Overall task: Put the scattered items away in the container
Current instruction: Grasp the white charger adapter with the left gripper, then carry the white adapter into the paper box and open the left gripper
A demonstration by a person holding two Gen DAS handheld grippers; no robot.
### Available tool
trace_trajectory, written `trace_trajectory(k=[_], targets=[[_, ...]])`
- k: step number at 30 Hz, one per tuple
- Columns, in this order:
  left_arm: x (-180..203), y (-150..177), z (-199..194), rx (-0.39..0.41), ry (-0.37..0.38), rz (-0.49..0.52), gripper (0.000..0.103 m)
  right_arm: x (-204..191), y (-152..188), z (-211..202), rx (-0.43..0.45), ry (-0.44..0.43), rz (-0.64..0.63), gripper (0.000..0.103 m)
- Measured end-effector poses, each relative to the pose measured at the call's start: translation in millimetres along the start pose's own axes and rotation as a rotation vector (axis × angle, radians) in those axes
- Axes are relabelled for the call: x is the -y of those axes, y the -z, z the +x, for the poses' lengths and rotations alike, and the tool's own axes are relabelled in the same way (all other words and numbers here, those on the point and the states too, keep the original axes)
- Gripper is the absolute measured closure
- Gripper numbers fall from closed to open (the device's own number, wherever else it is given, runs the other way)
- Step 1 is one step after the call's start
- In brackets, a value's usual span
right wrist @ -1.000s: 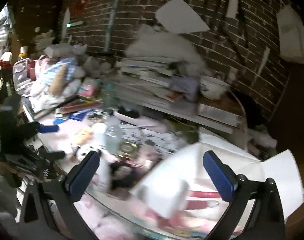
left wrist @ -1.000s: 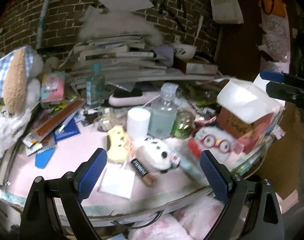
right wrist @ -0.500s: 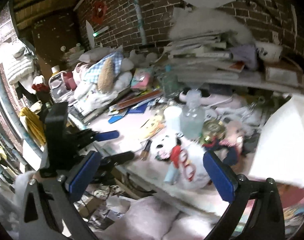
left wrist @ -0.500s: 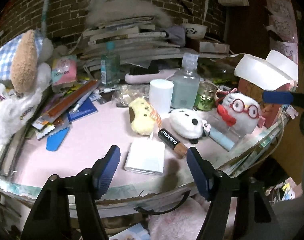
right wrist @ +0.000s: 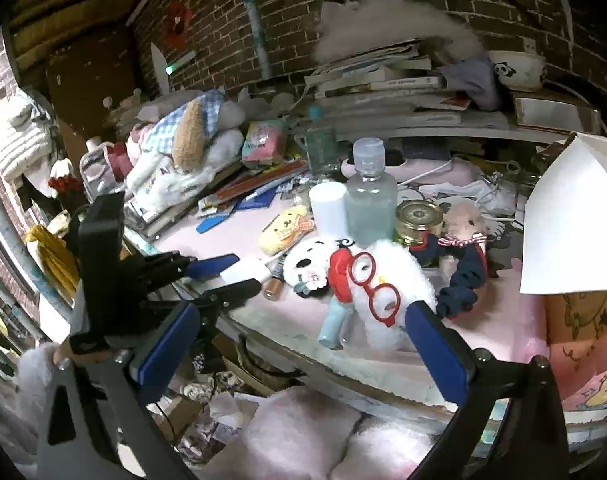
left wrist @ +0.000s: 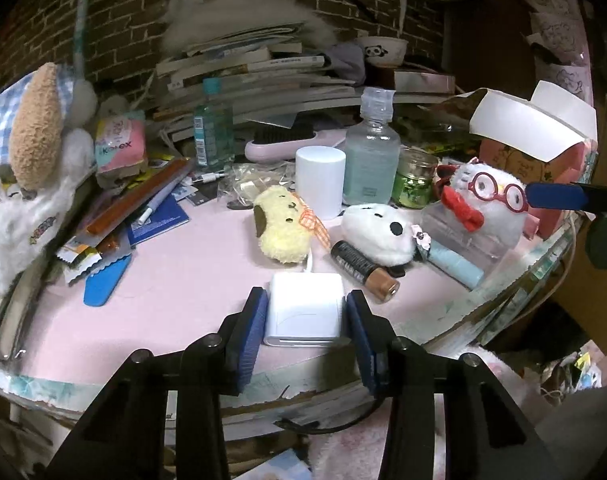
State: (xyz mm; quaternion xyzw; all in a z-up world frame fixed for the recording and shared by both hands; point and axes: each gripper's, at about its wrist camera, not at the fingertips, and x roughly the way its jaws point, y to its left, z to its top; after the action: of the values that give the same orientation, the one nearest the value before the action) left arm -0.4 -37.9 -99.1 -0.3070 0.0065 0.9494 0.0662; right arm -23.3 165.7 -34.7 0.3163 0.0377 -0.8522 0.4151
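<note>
Closing my left gripper point(left wrist: 305, 322) around the white adapter point(left wrist: 303, 314) at the counter's point(left wrist: 175, 292) near edge, fingers narrowed from wide a second ago, now flanking it, first item nearly gripped; right gripper point(right wrist: 303, 344) released, over the bespectacled plush point(right wrist: 383, 292).

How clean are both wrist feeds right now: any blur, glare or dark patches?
Left wrist view: sharp, evenly lit on the white adapter; strong fisheye bending at the table edge. Right wrist view: sharp centre, white box flap glaring, upper left corner dark.
</note>
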Motion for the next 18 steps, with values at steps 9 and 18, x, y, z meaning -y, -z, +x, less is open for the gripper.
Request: trace_trajectory(k=[9, 18], targets=[[-5, -5, -1, 0.011, 0.009, -0.045, 0.067, 6, -1, -10, 0.048, 0.019, 0.028, 0.000], [-14, -27, -16, 0.065, 0.028, -0.067, 0.067, 15, 0, -18, 0.076, 0.038, 0.062, 0.000]])
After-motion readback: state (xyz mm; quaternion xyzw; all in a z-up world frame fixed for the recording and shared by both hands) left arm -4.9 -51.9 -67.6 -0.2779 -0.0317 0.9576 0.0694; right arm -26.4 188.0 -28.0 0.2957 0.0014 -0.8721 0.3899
